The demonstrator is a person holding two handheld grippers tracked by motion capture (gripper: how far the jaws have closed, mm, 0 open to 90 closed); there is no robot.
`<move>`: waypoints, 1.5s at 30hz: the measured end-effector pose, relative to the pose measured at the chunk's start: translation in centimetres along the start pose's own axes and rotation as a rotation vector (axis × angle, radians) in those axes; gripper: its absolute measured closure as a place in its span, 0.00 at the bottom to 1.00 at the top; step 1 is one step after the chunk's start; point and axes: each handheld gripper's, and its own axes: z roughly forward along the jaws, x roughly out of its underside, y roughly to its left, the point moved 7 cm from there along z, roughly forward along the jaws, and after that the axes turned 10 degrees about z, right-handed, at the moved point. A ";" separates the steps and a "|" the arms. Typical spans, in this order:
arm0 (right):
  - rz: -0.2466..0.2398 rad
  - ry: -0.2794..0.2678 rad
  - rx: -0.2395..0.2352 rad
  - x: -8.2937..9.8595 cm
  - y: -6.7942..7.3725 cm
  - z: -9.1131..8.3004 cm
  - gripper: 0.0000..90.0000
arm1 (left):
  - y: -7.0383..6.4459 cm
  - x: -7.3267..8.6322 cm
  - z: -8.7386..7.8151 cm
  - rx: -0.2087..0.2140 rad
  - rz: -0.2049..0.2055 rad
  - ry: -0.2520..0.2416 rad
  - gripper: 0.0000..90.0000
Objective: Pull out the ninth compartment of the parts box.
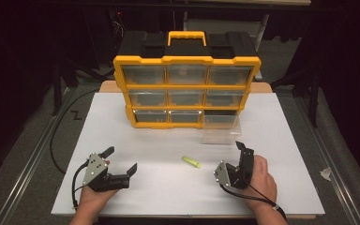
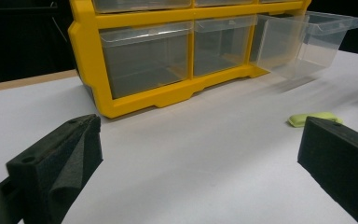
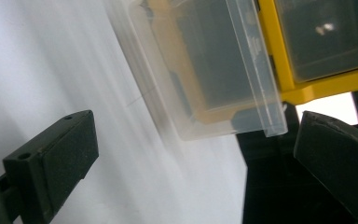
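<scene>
Drawer (image 1: pixel 221 127) at lower right of the yellow organizer (image 1: pixel 186 91) is pulled out, clear plastic, sticking fwd onto the white table (image 1: pixel 281 154); looks empty from the left gripper view, though hard to be sure. Small yellow-green piece (image 1: pixel 191 161) lies flat on the table, centre of high view, just below-left of the drawer and well apart from it. In the left gripper view it sits at mid right, by the right jaw tip.

Right gripper (image 1: pixel 242 161) at lower right of high view, jaws wide apart, holding nothing, rolled on its side w/ tips toward the drawer. Left gripper (image 1: pixel 120 162) at lower left, jaws also wide, empty, resting low near the table.

Judgement: step in hand is likely picking the piece up and dropping it in the open drawer. Right gripper is nearer to both.

To do it well:
- piece is thin and flat, so come in steep w/ jaw tips nearly on the table, straddling its short axis
- close slow; foam pads may push it sideways
- lift clear of the drawer's front lip before moving over, release low inside
- keep left gripper parked, or use it to steady the organizer if the drawer gets nudged
</scene>
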 end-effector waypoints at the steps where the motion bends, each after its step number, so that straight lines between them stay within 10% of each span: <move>1: -0.006 -0.001 0.000 0.0 -0.2 0.0 0.01 | 0.0 0.0 0.0 0.000 -0.002 -0.001 0.00; 45: 0.841 -0.037 -0.340 3.0 -1.8 -0.8 0.01 | -0.3 0.2 0.4 0.018 0.007 0.018 0.00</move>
